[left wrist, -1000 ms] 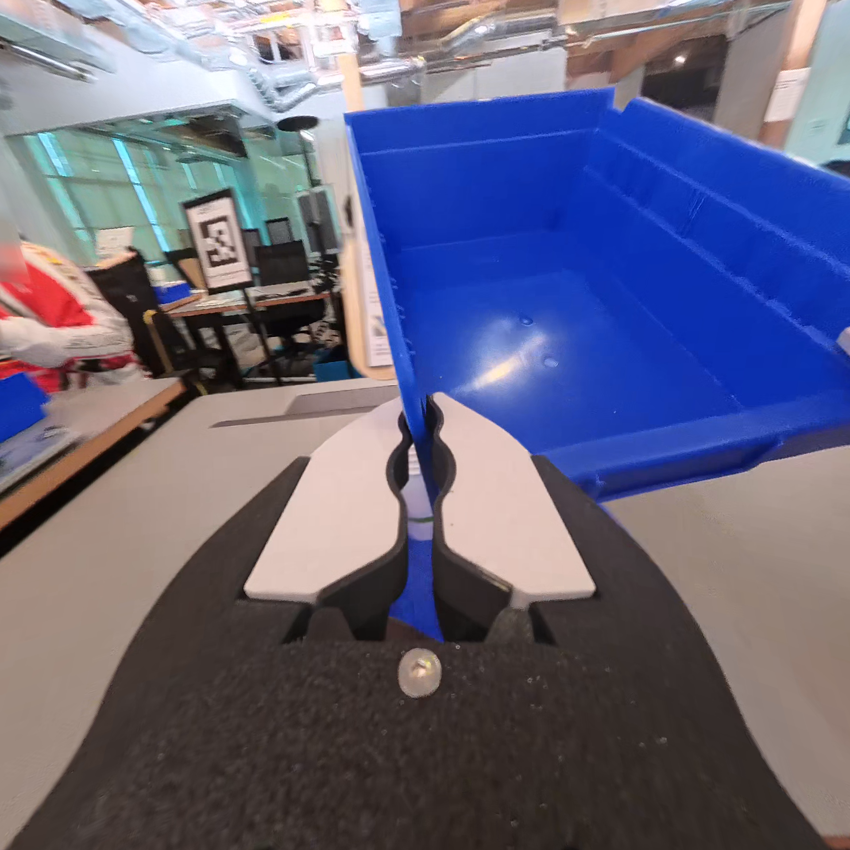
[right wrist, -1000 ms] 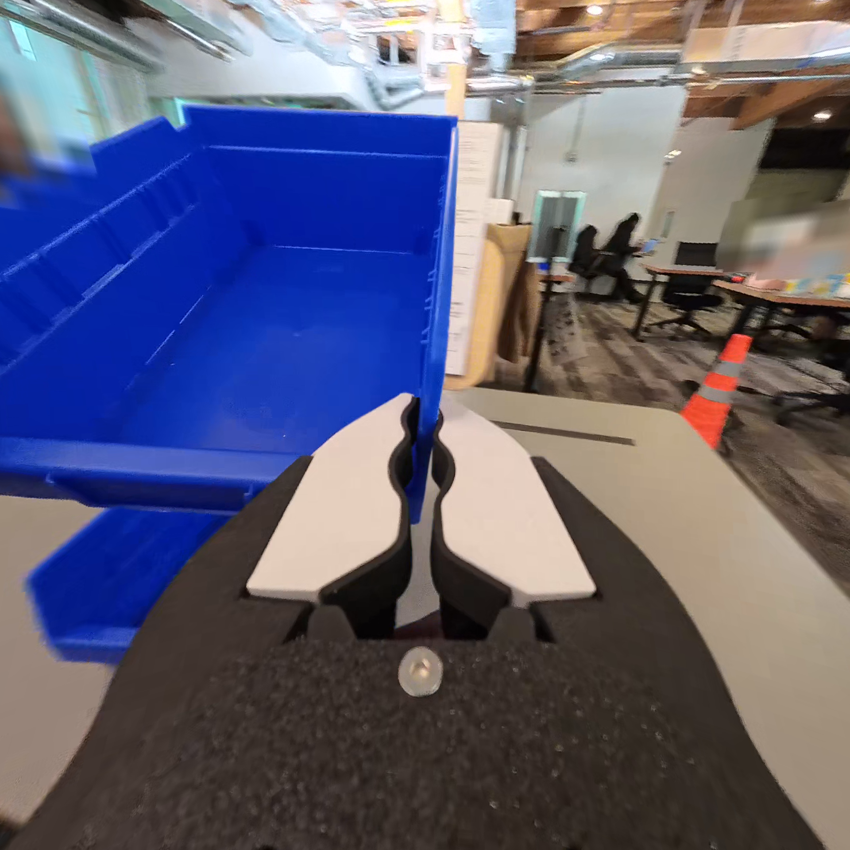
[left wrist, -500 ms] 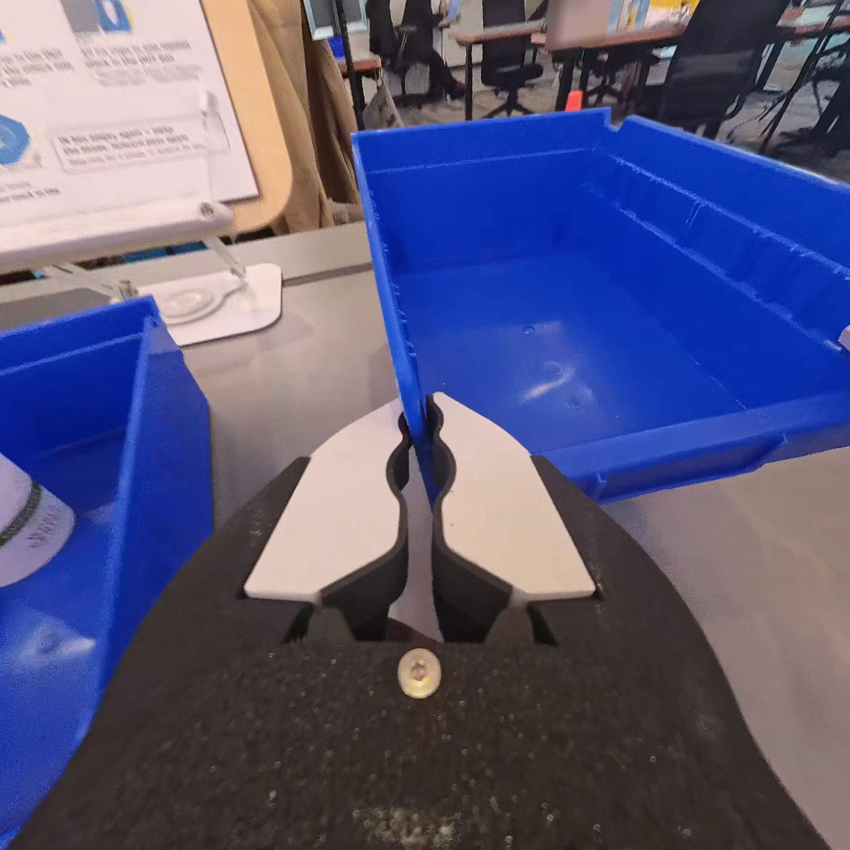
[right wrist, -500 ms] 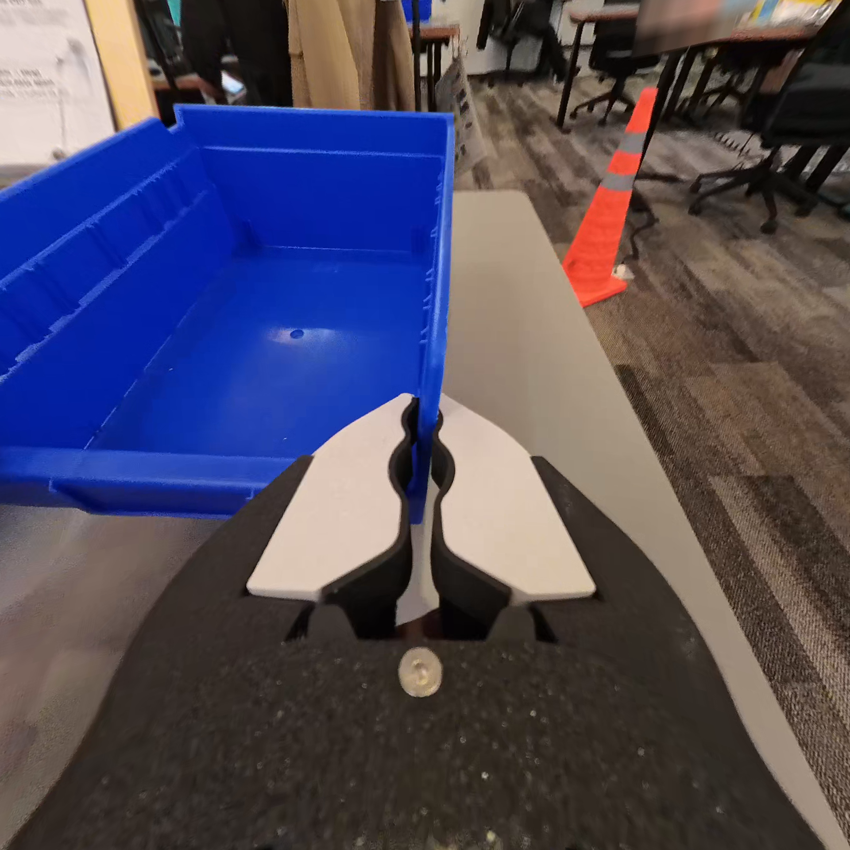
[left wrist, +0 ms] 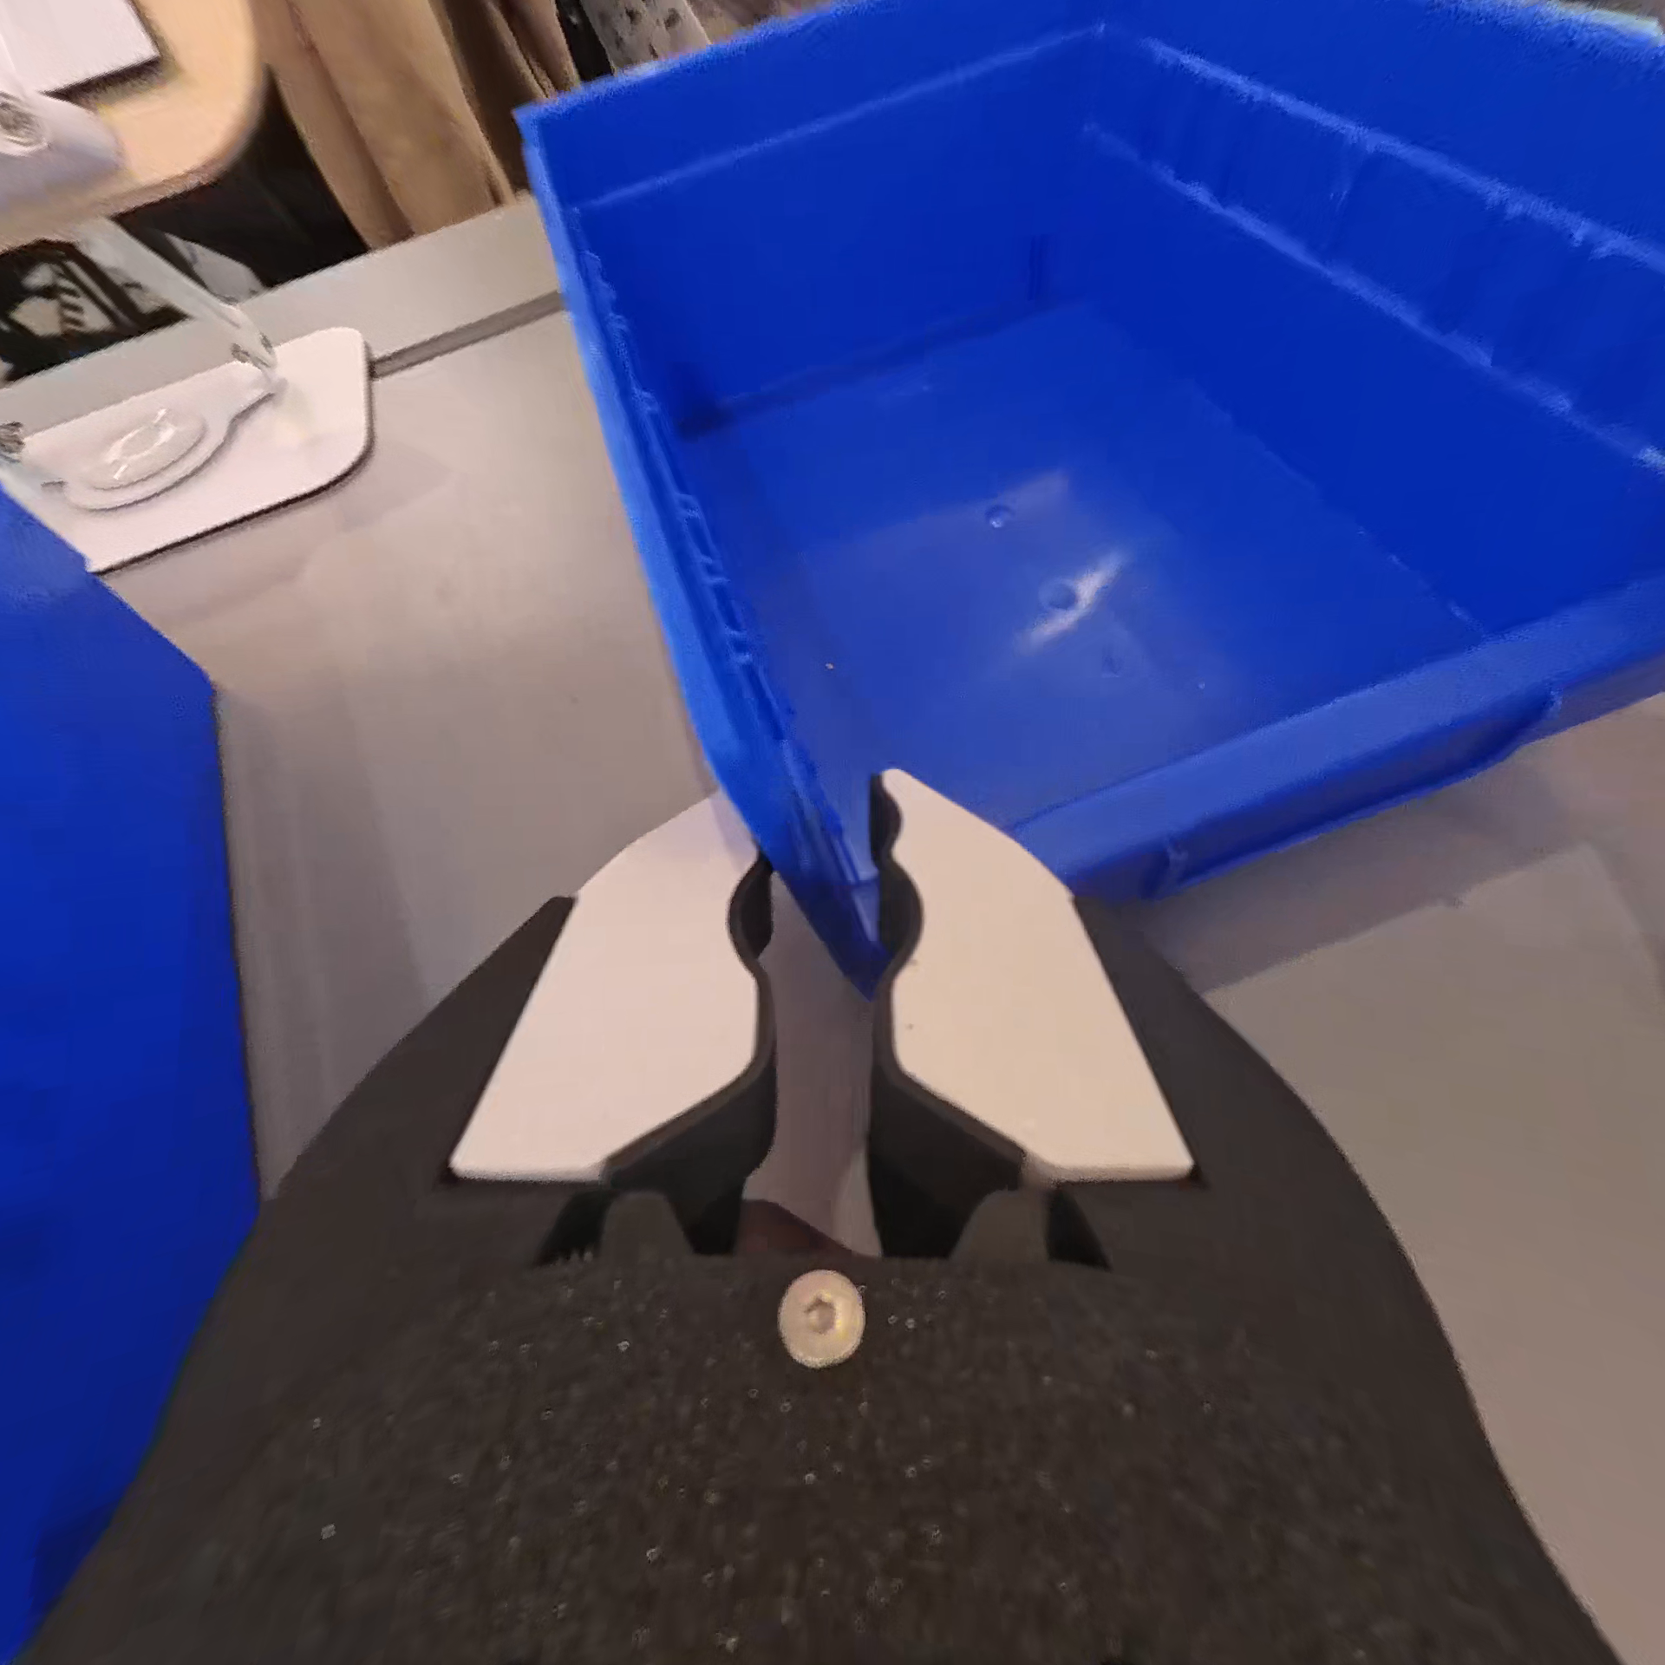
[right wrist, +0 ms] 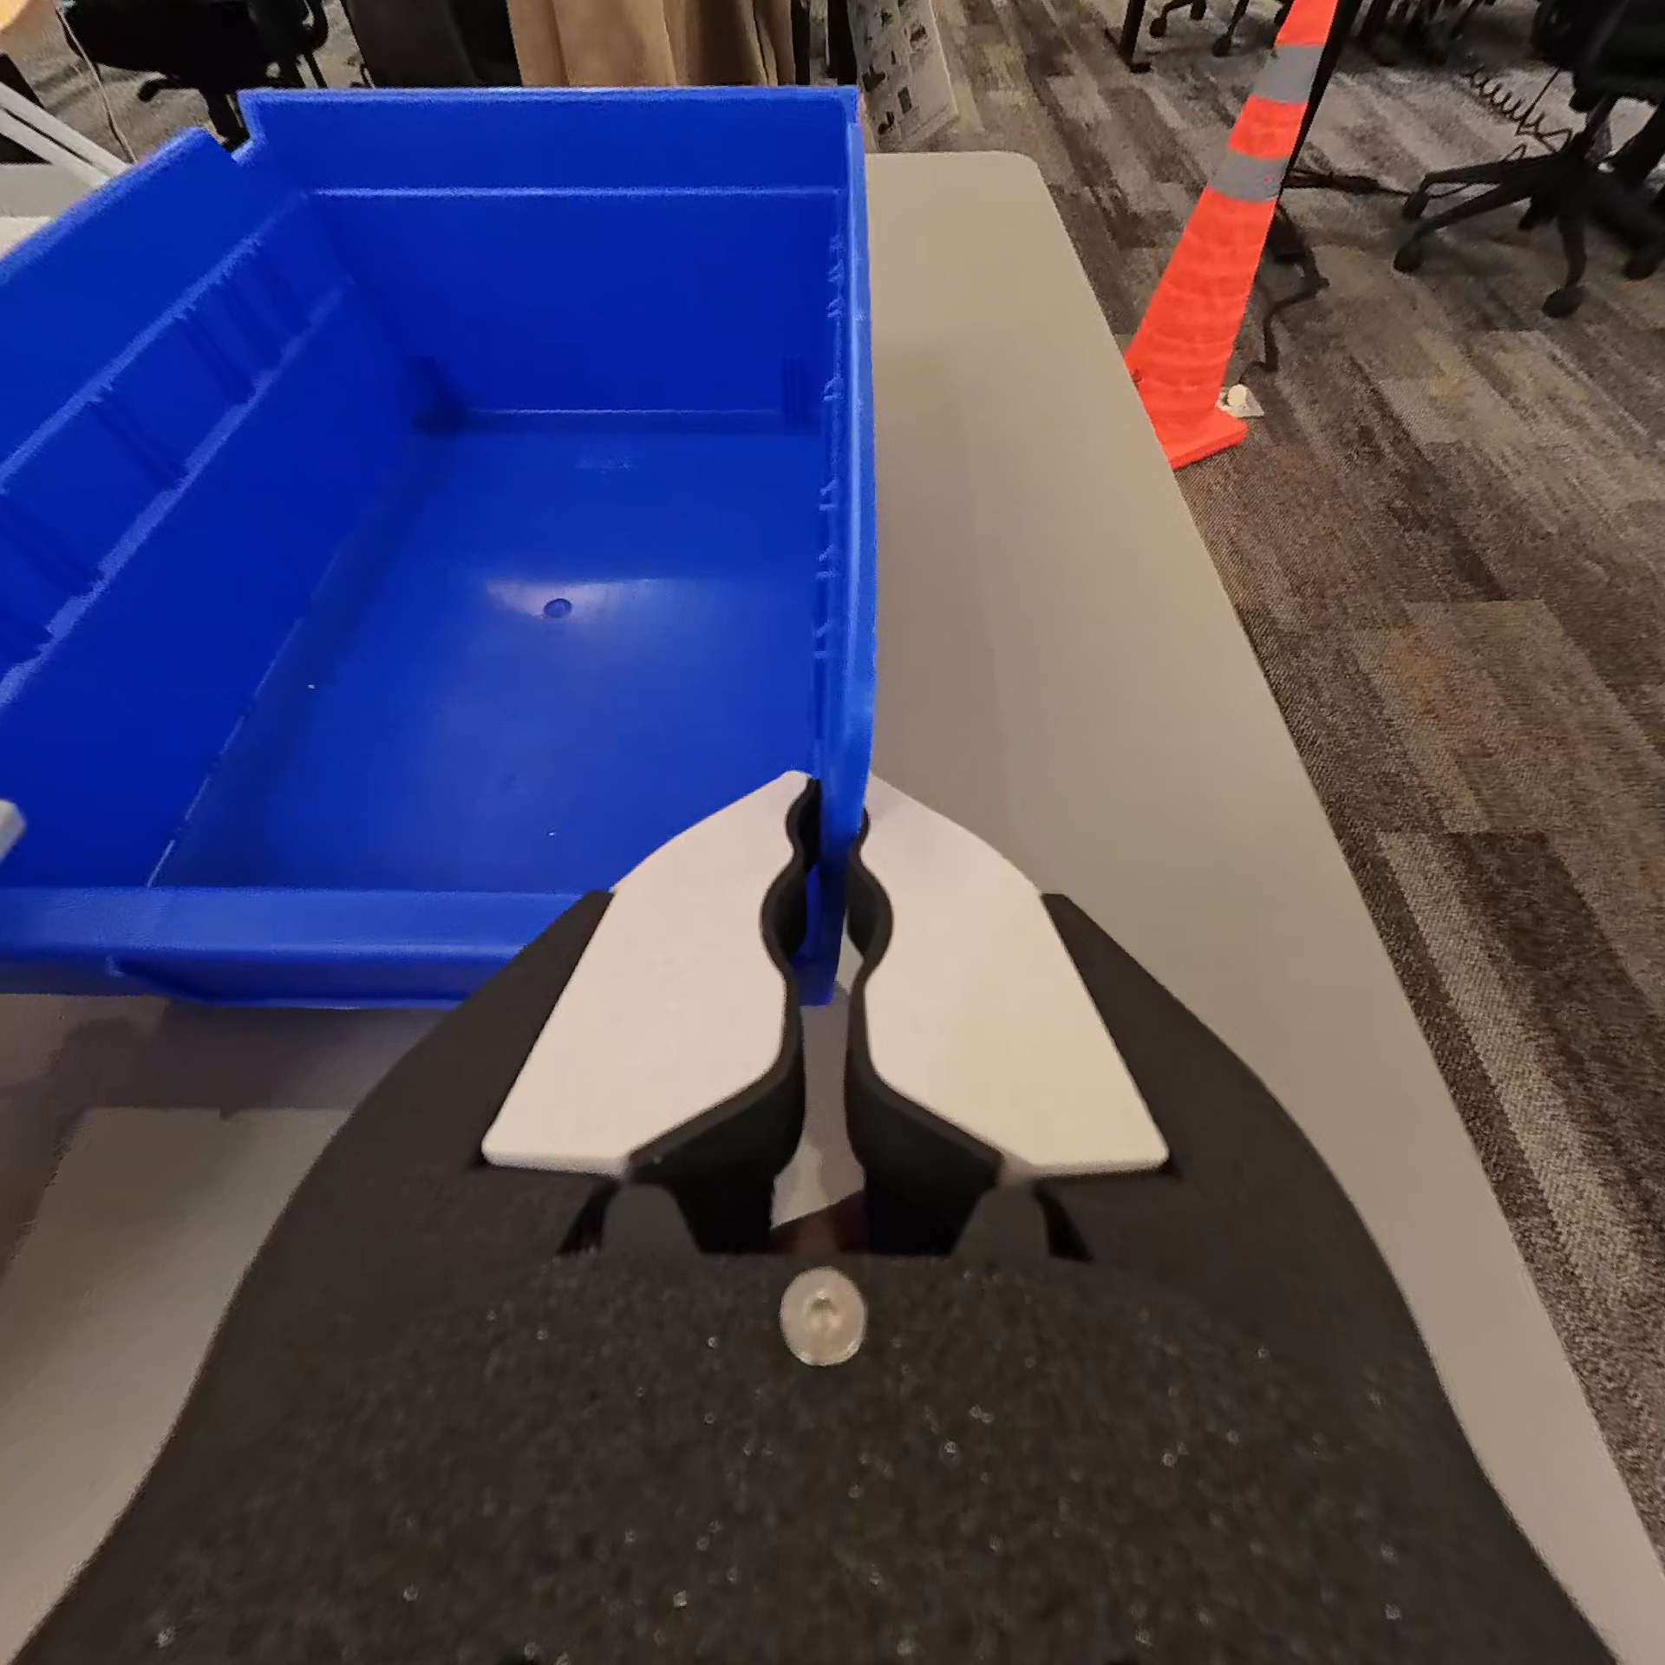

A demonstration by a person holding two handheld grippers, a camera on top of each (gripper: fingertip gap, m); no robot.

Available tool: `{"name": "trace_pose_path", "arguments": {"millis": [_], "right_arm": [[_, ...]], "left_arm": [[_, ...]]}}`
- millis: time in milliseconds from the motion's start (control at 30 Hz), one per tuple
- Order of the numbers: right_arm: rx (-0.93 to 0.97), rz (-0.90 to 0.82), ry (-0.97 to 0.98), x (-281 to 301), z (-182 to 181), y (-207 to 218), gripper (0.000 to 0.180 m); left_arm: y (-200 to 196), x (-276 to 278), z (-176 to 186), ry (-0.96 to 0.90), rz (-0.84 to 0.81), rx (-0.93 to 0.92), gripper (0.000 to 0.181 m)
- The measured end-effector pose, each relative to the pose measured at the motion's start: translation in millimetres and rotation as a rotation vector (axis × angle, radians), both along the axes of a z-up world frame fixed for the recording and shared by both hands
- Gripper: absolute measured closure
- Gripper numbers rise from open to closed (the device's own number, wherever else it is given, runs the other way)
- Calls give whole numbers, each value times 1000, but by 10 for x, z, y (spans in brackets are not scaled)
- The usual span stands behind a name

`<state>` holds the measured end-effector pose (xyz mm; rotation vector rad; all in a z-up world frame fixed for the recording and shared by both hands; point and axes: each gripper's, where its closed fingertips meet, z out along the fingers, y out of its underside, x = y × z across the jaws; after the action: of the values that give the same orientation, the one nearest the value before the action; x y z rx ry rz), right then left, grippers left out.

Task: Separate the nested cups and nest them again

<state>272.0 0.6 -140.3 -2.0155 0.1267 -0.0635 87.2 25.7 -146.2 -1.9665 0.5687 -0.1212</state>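
Note:
No cups show in either view. An empty blue bin (left wrist: 1081,559) rests on the grey table (left wrist: 432,721). My left gripper (left wrist: 811,811) straddles its left wall near the front corner. The fingers stand a little apart and the wall leans against the right finger (left wrist: 991,991). The same bin fills the left of the right wrist view (right wrist: 450,631). My right gripper (right wrist: 833,793) is shut on its right wall near the front corner. A second blue bin (left wrist: 108,991) stands at the far left of the left wrist view; its inside is hidden.
A white stand base (left wrist: 180,441) sits on the table behind the second bin. The table's right edge (right wrist: 1261,721) runs close to the right gripper, with carpet floor beyond. An orange cone (right wrist: 1225,243) and office chairs (right wrist: 1532,180) stand on the floor.
Both grippers have brought the blue bin down from mid-air onto the table, and both views now tilt downward. The left gripper's fingers have spread wider around the wall.

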Motion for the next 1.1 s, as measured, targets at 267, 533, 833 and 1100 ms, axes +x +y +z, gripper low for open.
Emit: {"name": "trace_pose_path", "arguments": {"millis": [267,533,833,1100], "right_arm": [[114,-59,-111,-154,471,-333,135],[118,504,97,-3109,385,-505,137],[93,356,97,-3531,112,-18,140],[100,205,120,-3622,114,100,177]], "left_arm": [[-492,-557,374,-58,-84,73,137],[-726,-2881,718,-173,219,124,137],[-375,-3591,268,-231,353,16,139],[-200,-3694,216,-200,429,4,178]]}}
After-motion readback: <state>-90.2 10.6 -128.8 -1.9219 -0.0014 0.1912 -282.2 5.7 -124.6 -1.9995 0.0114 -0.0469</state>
